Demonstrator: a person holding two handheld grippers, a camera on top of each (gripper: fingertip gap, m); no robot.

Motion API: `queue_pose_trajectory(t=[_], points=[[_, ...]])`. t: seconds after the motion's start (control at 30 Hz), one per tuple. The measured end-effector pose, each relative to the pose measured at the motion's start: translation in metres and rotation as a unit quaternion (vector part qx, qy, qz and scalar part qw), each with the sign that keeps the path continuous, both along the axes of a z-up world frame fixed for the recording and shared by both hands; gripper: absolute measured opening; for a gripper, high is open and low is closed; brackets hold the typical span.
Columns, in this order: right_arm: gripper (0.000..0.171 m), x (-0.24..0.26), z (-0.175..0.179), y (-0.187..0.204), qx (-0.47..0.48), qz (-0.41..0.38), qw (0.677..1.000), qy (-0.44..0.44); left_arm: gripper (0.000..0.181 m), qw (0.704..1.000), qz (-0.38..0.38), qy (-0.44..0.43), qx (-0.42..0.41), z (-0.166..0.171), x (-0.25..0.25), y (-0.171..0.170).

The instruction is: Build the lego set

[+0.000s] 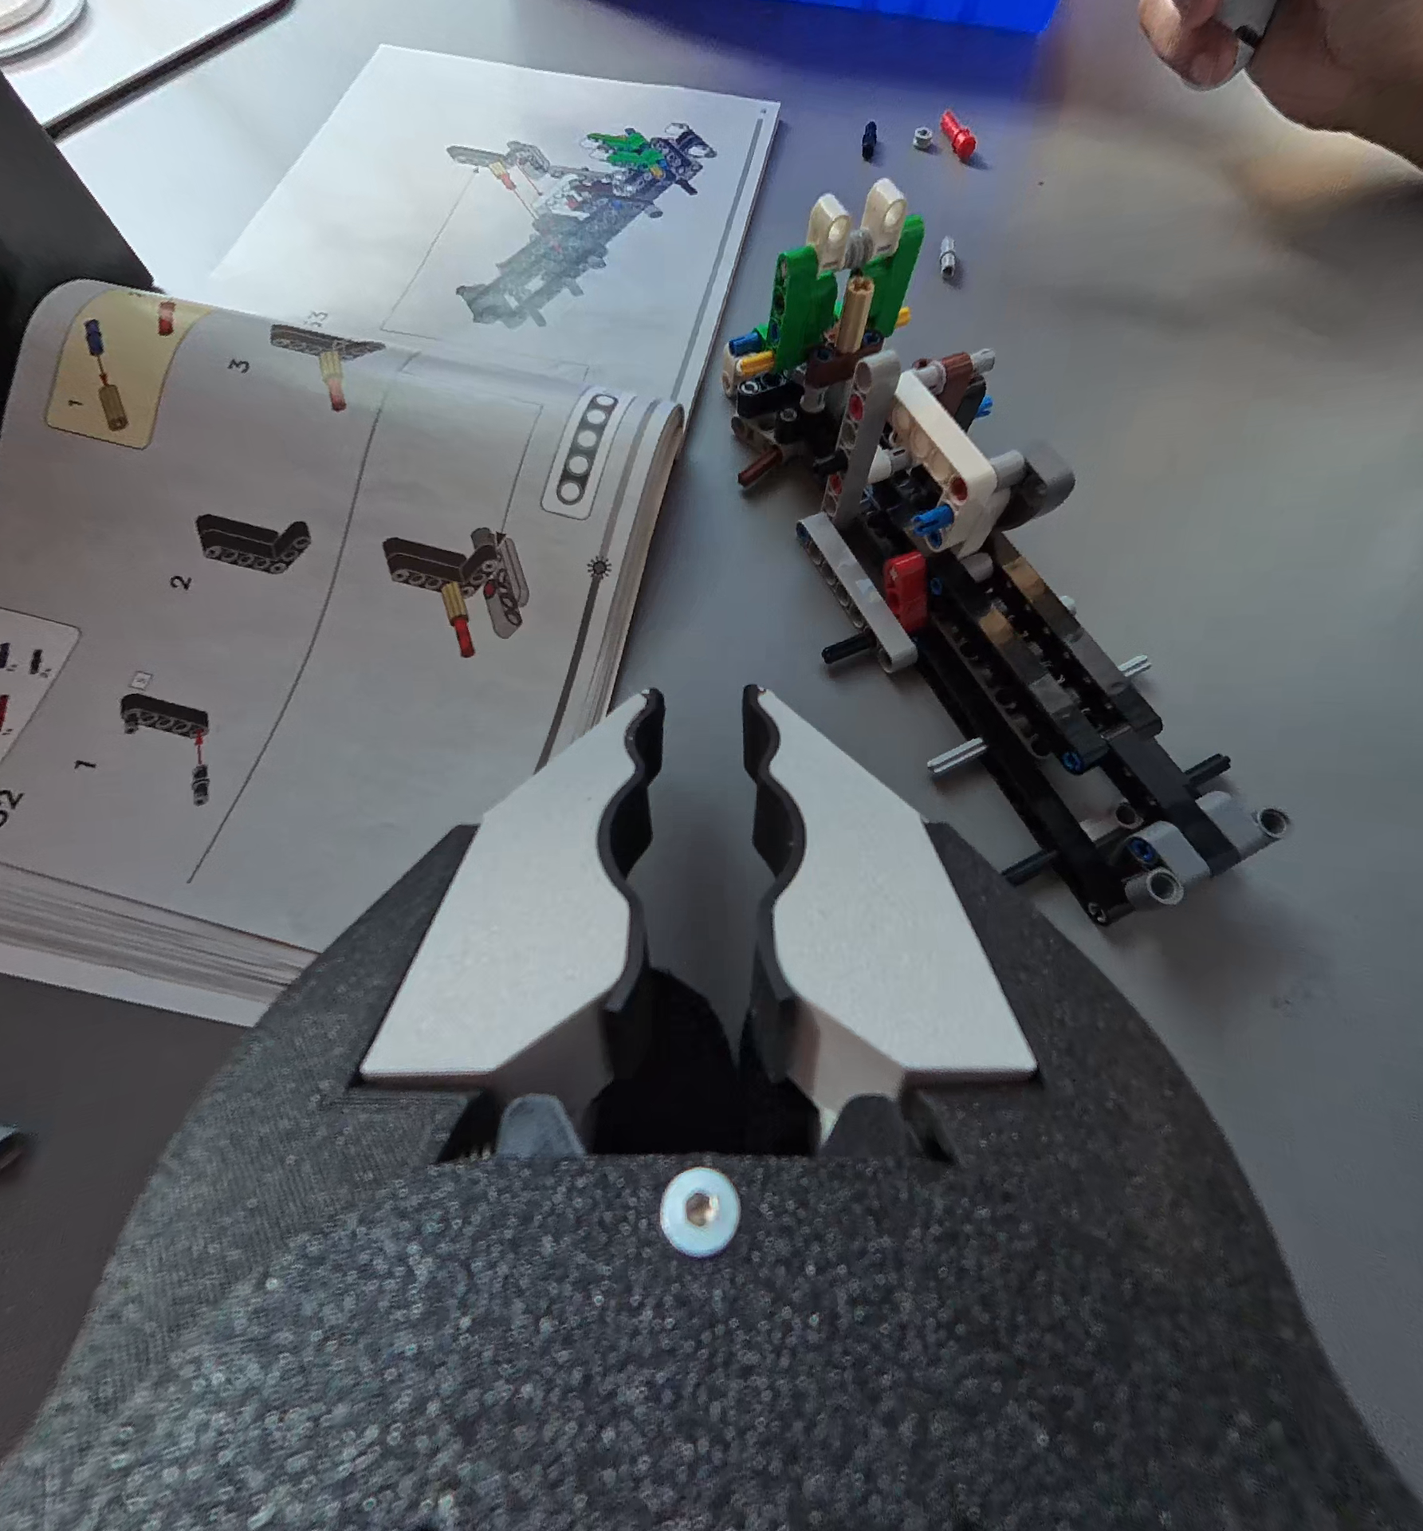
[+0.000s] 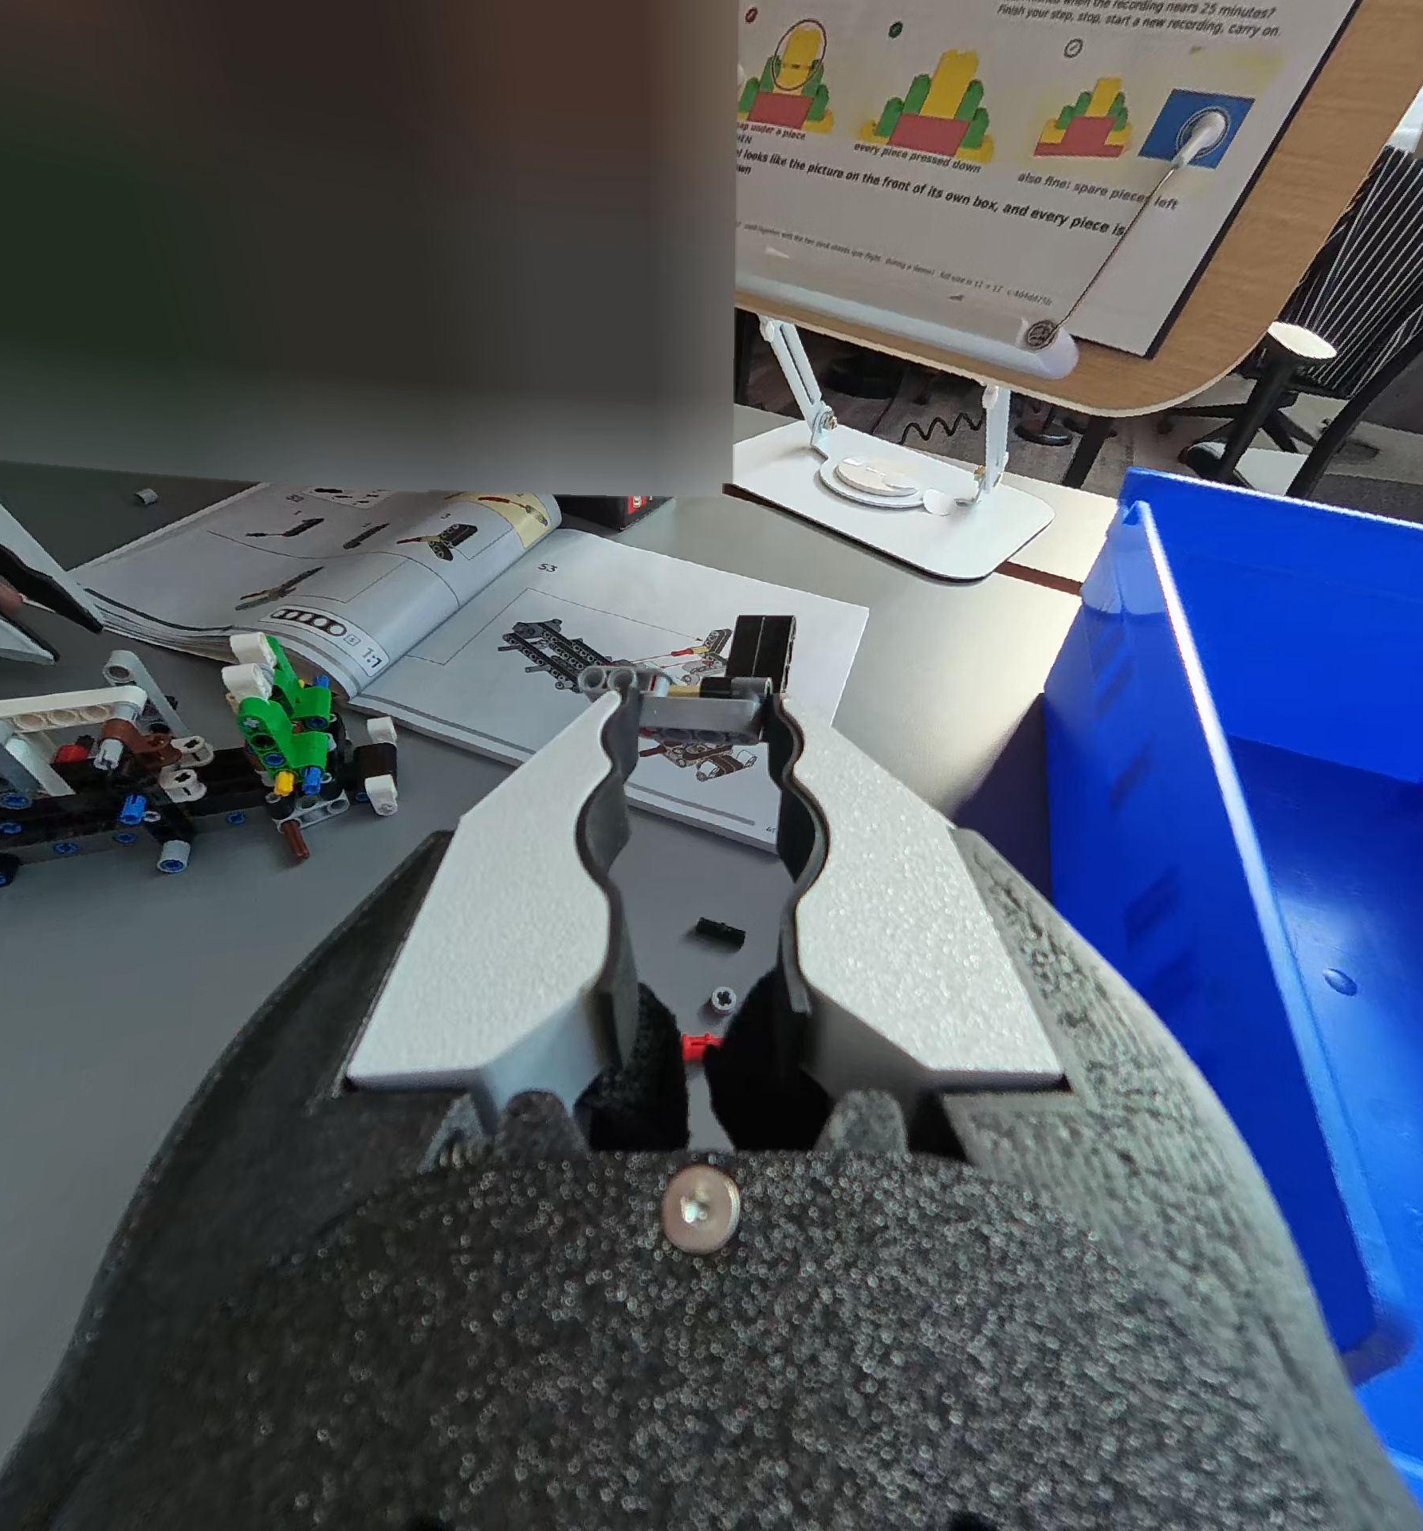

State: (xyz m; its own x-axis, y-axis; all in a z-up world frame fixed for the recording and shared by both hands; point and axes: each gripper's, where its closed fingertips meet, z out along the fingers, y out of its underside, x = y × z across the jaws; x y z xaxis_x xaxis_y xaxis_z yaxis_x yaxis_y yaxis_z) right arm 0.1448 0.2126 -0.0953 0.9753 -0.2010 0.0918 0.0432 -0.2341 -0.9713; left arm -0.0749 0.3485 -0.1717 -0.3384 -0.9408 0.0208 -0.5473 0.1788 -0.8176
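The lego model [image 1: 964, 530], a long black chassis with green, white and grey parts at one end, lies on the grey bench [image 1: 1188, 1077] just beside the open instruction booklet [image 1: 343, 514], probably so the printed steps can be checked against it. The left tool [image 1: 701, 704] hangs above the bench near the booklet's corner, its fingers apart with nothing between them, free to steady the model when needed. The right tool [image 2: 695, 704] is clamped on a small sub-assembly [image 2: 708, 704] of a grey beam with black and tan parts, held clear over the booklet's far page, likely ready to be carried to the chassis. Beyond the model's green end four loose small parts wait: one dark pin [image 1: 869, 139], one grey bush [image 1: 923, 137], one red pin [image 1: 958, 134] and one light grey pin [image 1: 948, 255]. One blue bin [image 2: 1271, 828] stands at the bench's edge beside the right tool, handy for fetching pieces. A document stand [image 2: 898, 489] sits behind the booklet.
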Motion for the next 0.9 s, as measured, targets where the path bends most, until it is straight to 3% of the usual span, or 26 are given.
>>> queue_pose_trajectory(t=[0.3, 0.43, 0.53, 0.67, 0.77, 0.9], points=[[0.03, -0.009, -0.004, 0.004, -0.011, 0.024, 1.0, 0.005, 0.018, 1.0, -0.003, 0.007, 0.001, -0.002, 0.0, -0.001], [0.03, -0.072, -0.017, 0.013, -0.045, 0.198, 0.976, 0.082, 0.019, 1.0, -0.01, 0.009, 0.005, -0.003, -0.001, -0.003], [0.03, -0.094, -0.024, 0.012, -0.073, 0.244, 0.965, 0.056, 0.019, 1.0, -0.021, -0.001, 0.022, -0.002, -0.003, -0.007], [0.03, -0.131, -0.049, -0.008, -0.186, 0.326, 0.922, 0.091, 0.017, 0.999, -0.029, 0.003, 0.034, -0.004, -0.006, -0.012], [0.03, -0.151, -0.06, -0.028, -0.246, 0.349, 0.9, 0.092, 0.017, 0.999, -0.031, 0.005, 0.017, -0.003, -0.008, -0.015], [0.03, -0.159, -0.062, -0.031, -0.24, 0.326, 0.911, 0.083, 0.017, 1.0, -0.024, 0.004, 0.009, -0.002, -0.008, -0.014]])
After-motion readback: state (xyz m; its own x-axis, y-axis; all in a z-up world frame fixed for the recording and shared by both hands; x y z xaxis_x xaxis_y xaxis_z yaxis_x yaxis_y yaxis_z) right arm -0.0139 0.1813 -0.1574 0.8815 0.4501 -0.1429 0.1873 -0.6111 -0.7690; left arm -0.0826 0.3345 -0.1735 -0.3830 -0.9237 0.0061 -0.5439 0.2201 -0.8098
